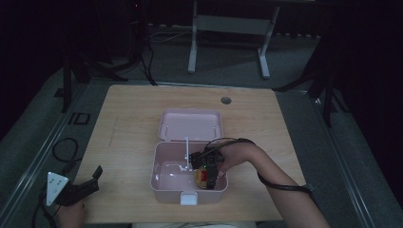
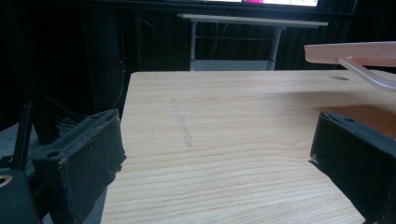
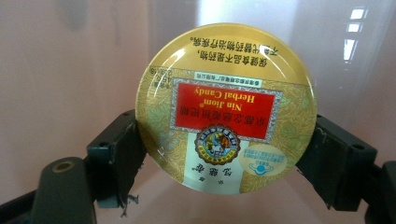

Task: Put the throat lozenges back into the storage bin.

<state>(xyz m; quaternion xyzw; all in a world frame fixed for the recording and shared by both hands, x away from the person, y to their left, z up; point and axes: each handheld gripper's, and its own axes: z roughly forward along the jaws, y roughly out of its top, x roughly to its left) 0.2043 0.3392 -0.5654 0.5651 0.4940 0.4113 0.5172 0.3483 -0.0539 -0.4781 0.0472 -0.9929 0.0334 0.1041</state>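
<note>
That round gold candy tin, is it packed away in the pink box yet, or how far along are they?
Done: the pink box stands open, lid back. In hand: the right tongs grip the candy tin by its edges, down inside the box; I cannot tell whether it touches the floor. Left, probably: release it and close the lid. The left tongs sit open and empty at the table's edge.

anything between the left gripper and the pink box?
No, just bare wooden table, as the high view shows. The left gripper sits open near the table's near-left corner, apart from the pink box; the left gripper view shows bare wood between its jaws too.
</note>
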